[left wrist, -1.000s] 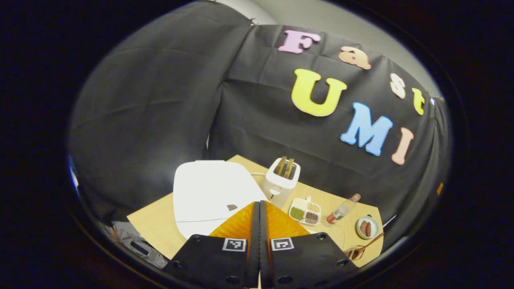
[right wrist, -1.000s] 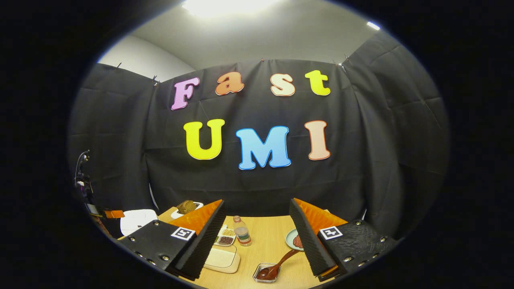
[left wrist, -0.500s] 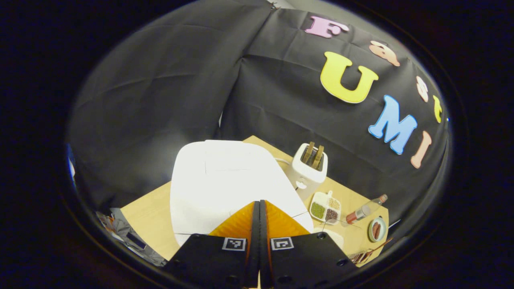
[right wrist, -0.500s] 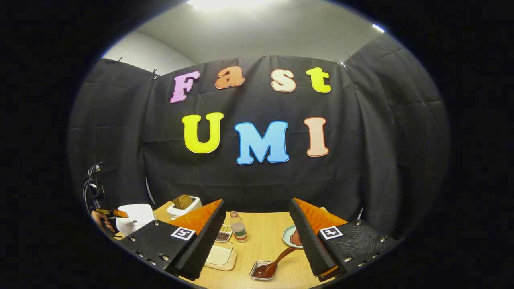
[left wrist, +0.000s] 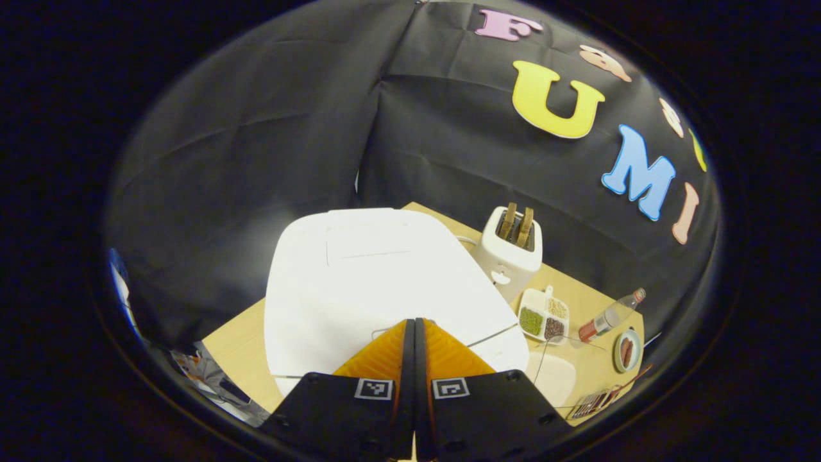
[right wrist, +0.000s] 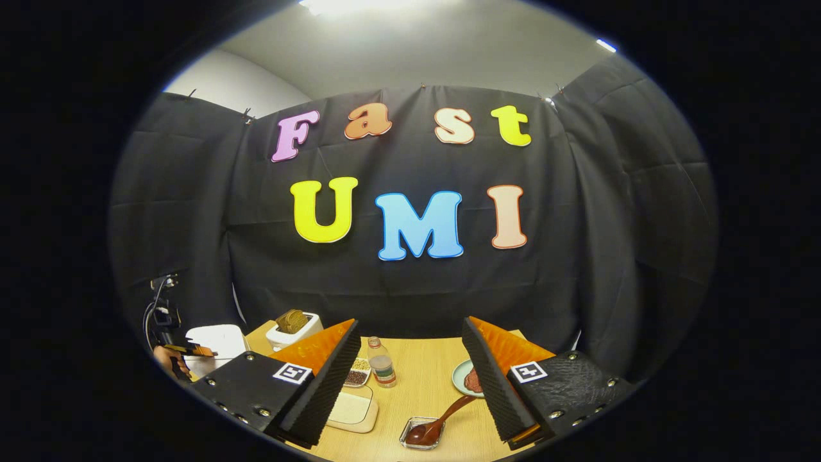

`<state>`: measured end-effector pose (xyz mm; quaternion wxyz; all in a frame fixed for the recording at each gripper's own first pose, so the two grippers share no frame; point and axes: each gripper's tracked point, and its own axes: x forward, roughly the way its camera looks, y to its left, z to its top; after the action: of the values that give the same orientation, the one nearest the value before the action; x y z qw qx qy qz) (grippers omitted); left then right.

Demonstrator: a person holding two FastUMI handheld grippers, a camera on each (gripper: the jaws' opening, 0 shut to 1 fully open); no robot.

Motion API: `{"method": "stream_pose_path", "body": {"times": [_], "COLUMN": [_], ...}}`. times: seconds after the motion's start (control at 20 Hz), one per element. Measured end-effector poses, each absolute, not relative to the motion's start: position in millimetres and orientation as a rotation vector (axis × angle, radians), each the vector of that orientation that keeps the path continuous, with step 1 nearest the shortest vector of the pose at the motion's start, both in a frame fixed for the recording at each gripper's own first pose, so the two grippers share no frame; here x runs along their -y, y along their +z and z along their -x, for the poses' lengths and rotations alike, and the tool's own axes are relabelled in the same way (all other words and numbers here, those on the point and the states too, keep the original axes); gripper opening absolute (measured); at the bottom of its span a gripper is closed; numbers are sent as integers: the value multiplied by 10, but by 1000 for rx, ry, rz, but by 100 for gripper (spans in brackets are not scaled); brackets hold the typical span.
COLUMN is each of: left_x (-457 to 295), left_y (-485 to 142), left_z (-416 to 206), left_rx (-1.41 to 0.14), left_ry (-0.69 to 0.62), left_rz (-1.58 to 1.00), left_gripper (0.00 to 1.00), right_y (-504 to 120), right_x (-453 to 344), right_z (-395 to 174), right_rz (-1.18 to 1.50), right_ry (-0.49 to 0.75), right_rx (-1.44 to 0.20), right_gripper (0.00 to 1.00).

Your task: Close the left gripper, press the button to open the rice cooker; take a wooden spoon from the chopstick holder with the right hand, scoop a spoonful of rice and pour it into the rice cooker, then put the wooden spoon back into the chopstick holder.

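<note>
We see the left hand-held gripper w/ its two orange fingers pressed together, nothing between them, tips over the front edge of the white rice cooker, whose lid is down. Whether the tips actually touch the lid or the button we can't tell; the fingers hide that spot. Behind the cooker on the worktop stands a white toaster w/ bread in its slots, then a divided dish of grains, a bottle lying tilted, and a small plate.

In the right gripper view the right hand-held gripper is spread wide, holding nothing, above the worktop. Between its fingers, near the front, the wooden spoon rests w/ its bowl in a small clear holder. A tray of rice sits just beside the left finger.
</note>
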<state>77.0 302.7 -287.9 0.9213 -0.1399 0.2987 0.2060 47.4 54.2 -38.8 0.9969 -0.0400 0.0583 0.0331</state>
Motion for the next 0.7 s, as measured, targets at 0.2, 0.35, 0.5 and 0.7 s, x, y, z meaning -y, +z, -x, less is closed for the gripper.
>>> {"method": "stream_pose_path", "body": {"times": [0.2, 0.35, 0.5, 0.7], "left_x": [-3123, -3206, -3257, -3078], "left_y": [-2389, -1880, -1380, -645], "left_z": [-849, -863, -826, -645], "left_rx": [-518, -417, -321, -173], "left_ry": [439, 464, 482, 443], "left_rz": [178, 138, 106, 119], "left_gripper": [8, 9, 9, 10], "right_y": [-374, -351, -320, -283], "right_x": [-540, -520, -497, -475], "right_z": [-459, -449, -414, -353], "right_rz": [72, 54, 60, 71], "right_ry": [81, 82, 77, 61], "right_rx": [-111, -105, -95, -76], "right_gripper": [97, 97, 96, 96]}}
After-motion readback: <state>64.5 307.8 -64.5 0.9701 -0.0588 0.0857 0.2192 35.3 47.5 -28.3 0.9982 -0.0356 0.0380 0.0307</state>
